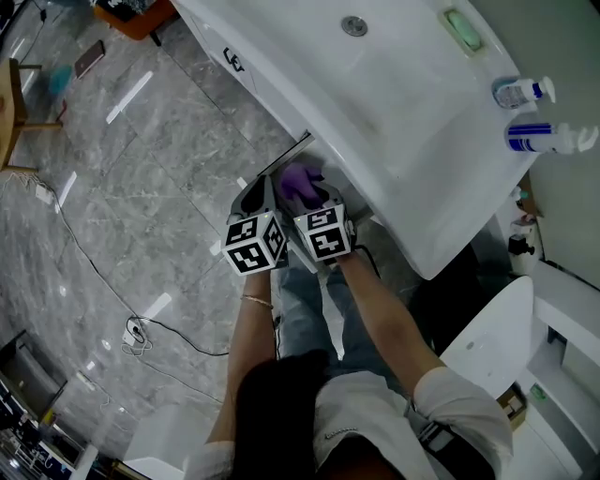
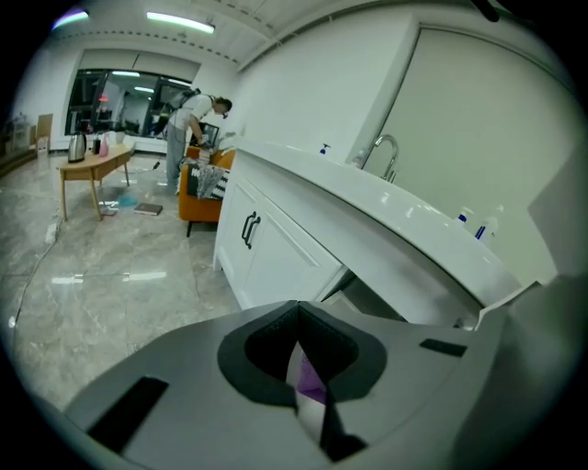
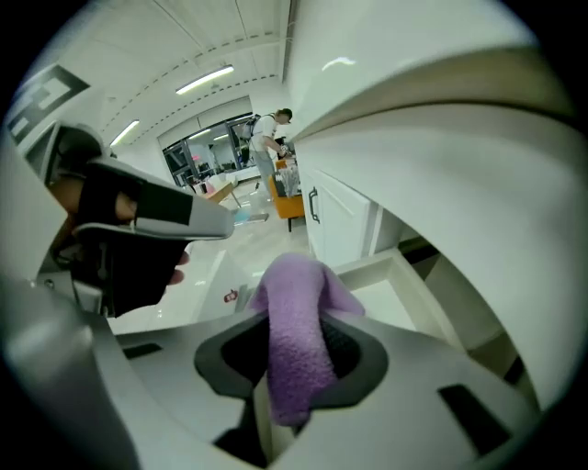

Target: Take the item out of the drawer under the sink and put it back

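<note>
You are at a bathroom vanity set inside a large open workroom, more an office or test hall than a home. The bathroom part is plain: a white sink (image 1: 412,141) with a curved tap (image 2: 386,151), a green soap dish (image 1: 462,30) and two blue-and-white bottles (image 1: 548,138) on its surface, white cabinet doors (image 2: 266,248) with dark handles, and what looks like a toilet (image 1: 487,342) to your right. Around it the grey marble floor (image 1: 169,159) runs wide, with a loose cable (image 1: 94,272) trailing across it, a wooden table (image 2: 96,165), an orange seat (image 2: 202,197) and another person (image 2: 188,119) bent over work (strip lights (image 2: 179,20) overhead, a glazed partition (image 2: 119,92) behind).
</note>
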Action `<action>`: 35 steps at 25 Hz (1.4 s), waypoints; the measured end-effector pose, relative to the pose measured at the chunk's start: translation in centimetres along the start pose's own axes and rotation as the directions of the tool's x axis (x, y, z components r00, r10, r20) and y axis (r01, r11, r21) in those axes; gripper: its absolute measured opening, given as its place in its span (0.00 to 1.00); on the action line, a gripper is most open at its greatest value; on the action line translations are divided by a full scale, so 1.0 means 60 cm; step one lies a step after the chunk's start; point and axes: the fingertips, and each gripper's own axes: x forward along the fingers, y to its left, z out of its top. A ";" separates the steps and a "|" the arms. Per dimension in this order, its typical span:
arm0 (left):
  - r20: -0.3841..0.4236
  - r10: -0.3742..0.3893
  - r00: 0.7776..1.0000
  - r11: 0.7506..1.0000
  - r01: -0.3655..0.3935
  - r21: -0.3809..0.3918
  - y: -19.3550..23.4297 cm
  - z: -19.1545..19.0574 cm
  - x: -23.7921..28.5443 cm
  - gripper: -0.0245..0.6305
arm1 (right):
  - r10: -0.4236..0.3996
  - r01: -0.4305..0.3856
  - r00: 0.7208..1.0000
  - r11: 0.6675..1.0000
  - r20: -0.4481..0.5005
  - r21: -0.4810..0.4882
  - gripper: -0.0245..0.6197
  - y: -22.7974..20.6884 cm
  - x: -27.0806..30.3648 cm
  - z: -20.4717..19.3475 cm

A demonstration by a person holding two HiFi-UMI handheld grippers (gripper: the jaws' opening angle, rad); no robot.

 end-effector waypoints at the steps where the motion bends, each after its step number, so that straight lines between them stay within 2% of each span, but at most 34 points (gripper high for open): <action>1: 0.004 -0.001 1.000 1.000 0.001 0.000 -0.003 0.003 -0.006 0.04 | 0.002 -0.002 1.000 1.000 0.010 -0.011 0.20 0.003 -0.008 0.005; 8: 0.018 -0.022 1.000 1.000 0.023 -0.013 -0.031 0.013 -0.058 0.04 | 0.033 -0.037 0.994 0.998 0.104 0.043 0.20 0.028 -0.089 0.047; 18: 0.093 0.010 0.996 0.999 -0.013 0.037 -0.084 0.038 -0.151 0.04 | 0.037 -0.029 0.982 0.999 0.183 -0.043 0.20 0.057 -0.184 0.114; 28: 0.229 0.027 0.973 0.999 -0.035 0.033 -0.134 0.088 -0.244 0.04 | 0.059 -0.021 0.935 0.993 0.351 -0.112 0.20 0.067 -0.320 0.202; 35: 0.322 -0.020 0.947 0.995 -0.013 0.102 -0.208 0.133 -0.308 0.04 | 0.048 0.008 0.891 0.993 0.452 -0.122 0.20 0.059 -0.411 0.233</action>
